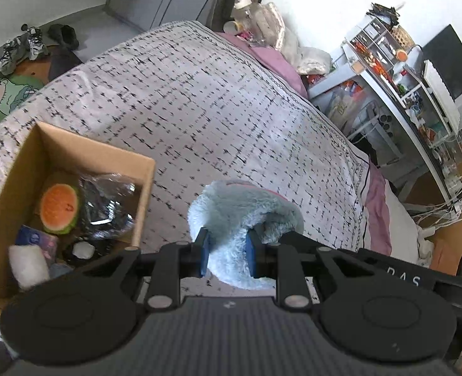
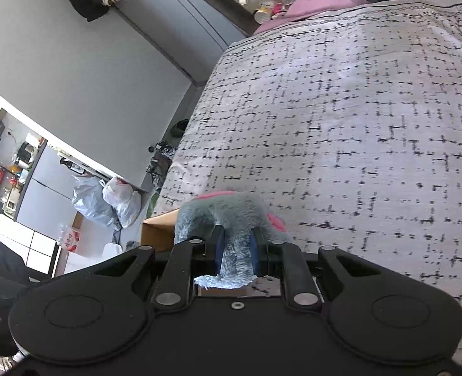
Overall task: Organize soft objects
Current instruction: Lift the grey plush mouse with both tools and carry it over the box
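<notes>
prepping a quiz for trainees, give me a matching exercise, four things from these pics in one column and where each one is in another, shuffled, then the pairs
Things:
1. blue plush toy
2. watermelon slice plush
3. cardboard box
4. sneakers

Places:
A. standing on the patterned bedspread
B. on the floor beyond the bed
C. inside the box
D. clamped between the fingers of the left gripper and of the right gripper

Pairs: 1-D, 2-C, 3-A, 4-B

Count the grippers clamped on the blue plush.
2: the left gripper and the right gripper each pinch the blue plush above the bed.
</notes>
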### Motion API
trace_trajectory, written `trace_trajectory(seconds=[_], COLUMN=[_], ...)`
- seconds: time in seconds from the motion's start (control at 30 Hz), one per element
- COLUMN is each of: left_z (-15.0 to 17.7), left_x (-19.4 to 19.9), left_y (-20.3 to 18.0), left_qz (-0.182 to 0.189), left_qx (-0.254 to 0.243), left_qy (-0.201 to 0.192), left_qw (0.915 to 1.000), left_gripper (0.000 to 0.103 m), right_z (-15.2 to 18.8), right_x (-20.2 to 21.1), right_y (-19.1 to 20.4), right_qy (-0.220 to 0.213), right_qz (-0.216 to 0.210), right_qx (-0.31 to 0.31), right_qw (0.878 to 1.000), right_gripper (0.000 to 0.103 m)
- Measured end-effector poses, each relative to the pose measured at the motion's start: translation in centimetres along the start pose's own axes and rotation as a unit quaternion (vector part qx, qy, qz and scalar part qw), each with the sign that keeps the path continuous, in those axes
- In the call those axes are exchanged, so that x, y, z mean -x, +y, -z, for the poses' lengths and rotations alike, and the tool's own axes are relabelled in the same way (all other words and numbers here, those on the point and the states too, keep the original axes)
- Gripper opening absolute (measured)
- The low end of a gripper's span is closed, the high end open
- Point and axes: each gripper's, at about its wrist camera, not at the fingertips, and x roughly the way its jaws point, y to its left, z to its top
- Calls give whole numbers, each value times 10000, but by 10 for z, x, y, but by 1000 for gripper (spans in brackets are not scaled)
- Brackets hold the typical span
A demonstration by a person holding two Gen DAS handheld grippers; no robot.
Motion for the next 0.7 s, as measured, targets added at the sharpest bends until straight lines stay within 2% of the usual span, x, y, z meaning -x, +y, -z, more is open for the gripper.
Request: trace_trajectory(seconds=[0.7], left_z=[-26], left_x=[25], left_y=[85], left_qz=[-313], left_qx=[396], left_qy=[-41], left_qw=[9987], left_gripper=[23], right_z=[23], right_x=[-57], right_y=[69], right_qy=[495], right_qz=[-146], right_qx=[266], right_qw=[9983], right_gripper=[18])
